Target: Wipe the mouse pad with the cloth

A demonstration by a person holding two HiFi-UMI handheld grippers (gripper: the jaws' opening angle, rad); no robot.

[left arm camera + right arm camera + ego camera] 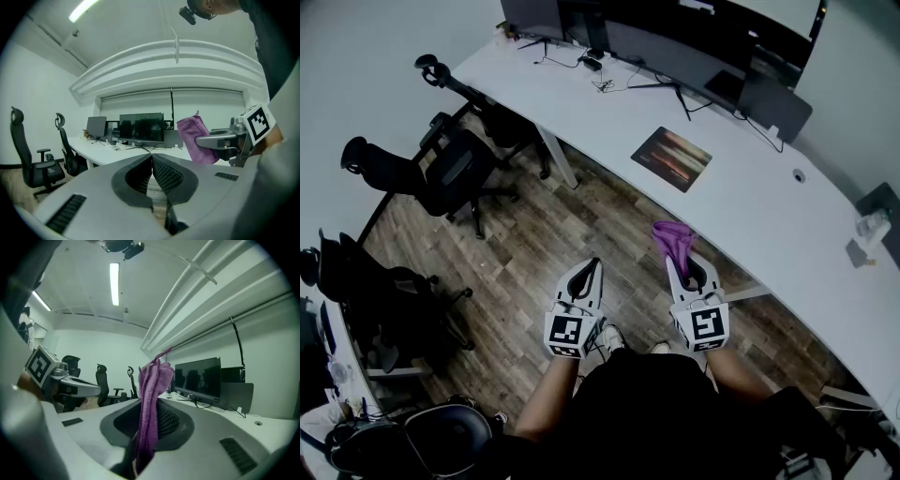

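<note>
Wood flooring (534,248) stretches between me and the long white counter (750,202), where the mouse pad (672,158) lies flat in front of the monitors (675,42), well apart from both my tools. My right hand-held gripper (684,265) is clamped on the purple cloth (673,240), which stands bunched above its jaws. My left hand-held gripper (592,270) is closed with nothing between its jaws. I judge the wiping not yet begun: the cloth is in hand, but reaching the pad and every stroke remain.
</note>
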